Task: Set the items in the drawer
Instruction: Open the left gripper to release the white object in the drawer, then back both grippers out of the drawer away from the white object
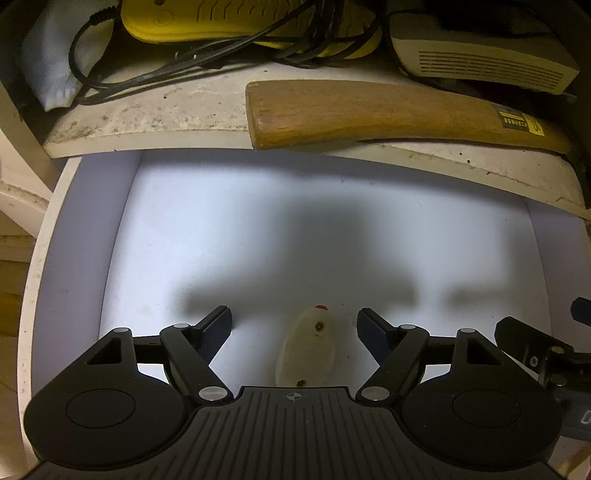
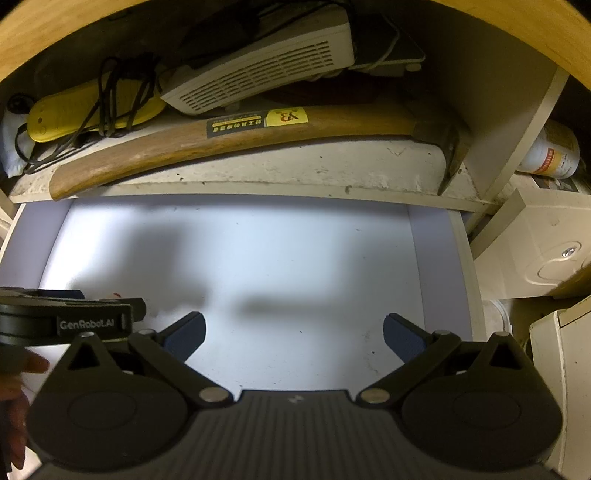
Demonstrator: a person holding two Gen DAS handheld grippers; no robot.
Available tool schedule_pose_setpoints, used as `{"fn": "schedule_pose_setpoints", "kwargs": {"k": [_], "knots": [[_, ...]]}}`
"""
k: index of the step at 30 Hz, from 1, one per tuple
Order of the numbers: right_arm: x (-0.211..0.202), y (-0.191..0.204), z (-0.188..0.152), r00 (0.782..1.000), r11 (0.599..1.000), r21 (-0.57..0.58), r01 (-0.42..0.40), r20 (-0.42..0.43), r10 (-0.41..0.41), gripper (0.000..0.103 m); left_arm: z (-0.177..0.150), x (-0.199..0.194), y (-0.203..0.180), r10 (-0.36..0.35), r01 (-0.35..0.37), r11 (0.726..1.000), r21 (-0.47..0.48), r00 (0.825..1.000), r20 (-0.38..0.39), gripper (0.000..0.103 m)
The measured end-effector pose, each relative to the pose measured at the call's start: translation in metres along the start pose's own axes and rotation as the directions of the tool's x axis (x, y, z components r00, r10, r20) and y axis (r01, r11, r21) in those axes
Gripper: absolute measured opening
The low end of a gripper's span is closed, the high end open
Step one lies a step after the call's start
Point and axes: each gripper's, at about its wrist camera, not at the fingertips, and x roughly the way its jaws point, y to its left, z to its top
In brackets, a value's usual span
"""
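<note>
The white drawer (image 1: 85,236) is pulled open below a shelf; it also shows in the right wrist view (image 2: 437,258). A small white oval item (image 1: 306,350) with a red tip and two screws lies on the drawer floor near the front. My left gripper (image 1: 294,325) is open, with its fingers on either side of the item and not touching it. My right gripper (image 2: 294,332) is open and empty over the drawer floor, to the right of the left gripper, whose body (image 2: 66,321) shows at its left.
On the shelf above the drawer lie a wooden-handled axe (image 1: 369,110), a yellow power strip (image 1: 221,22) with black cables, a white vented device (image 1: 480,62) and a white cloth (image 1: 55,66). A white jar (image 2: 550,155) and cream boxes (image 2: 546,236) stand to the right.
</note>
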Motion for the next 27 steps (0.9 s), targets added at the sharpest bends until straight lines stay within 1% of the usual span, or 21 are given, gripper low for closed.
{"fn": "schedule_pose_setpoints", "kwargs": {"k": [2,3,4,10,11,18,27], "knots": [[-0.001,0.0,0.0,1.0,1.0,-0.002,0.001,0.001,-0.001,0.103,-0.001,-0.001,-0.002,0.007,-0.007,1.0,0.006,1.0,0.006,0.079],[-0.002,0.0,0.0,1.0,1.0,-0.002,0.001,0.001,-0.001,0.103,-0.001,-0.002,-0.003,0.009,-0.01,1.0,0.009,1.0,0.009,0.084],[-0.002,0.0,0.0,1.0,1.0,-0.002,0.002,0.001,-0.002,0.103,-0.001,-0.004,-0.004,0.011,-0.011,1.0,0.012,1.0,0.014,0.085],[-0.01,-0.002,-0.001,1.0,1.0,0.001,0.003,0.006,-0.003,0.103,-0.002,-0.016,-0.008,0.019,-0.02,0.999,0.03,0.999,0.031,0.086],[-0.012,-0.002,-0.001,1.0,1.0,0.001,0.004,0.008,-0.004,0.103,0.003,-0.009,0.002,0.02,-0.022,0.999,0.032,0.999,0.034,0.086],[-0.027,-0.007,-0.001,1.0,1.0,0.014,0.006,0.027,-0.006,0.103,-0.001,-0.035,0.001,0.032,-0.036,0.998,0.058,0.996,0.079,0.086],[-0.054,-0.014,-0.005,0.998,0.999,0.044,-0.008,0.059,0.005,0.103,-0.012,-0.074,0.004,0.022,-0.032,0.997,0.068,0.99,0.139,0.086]]}}
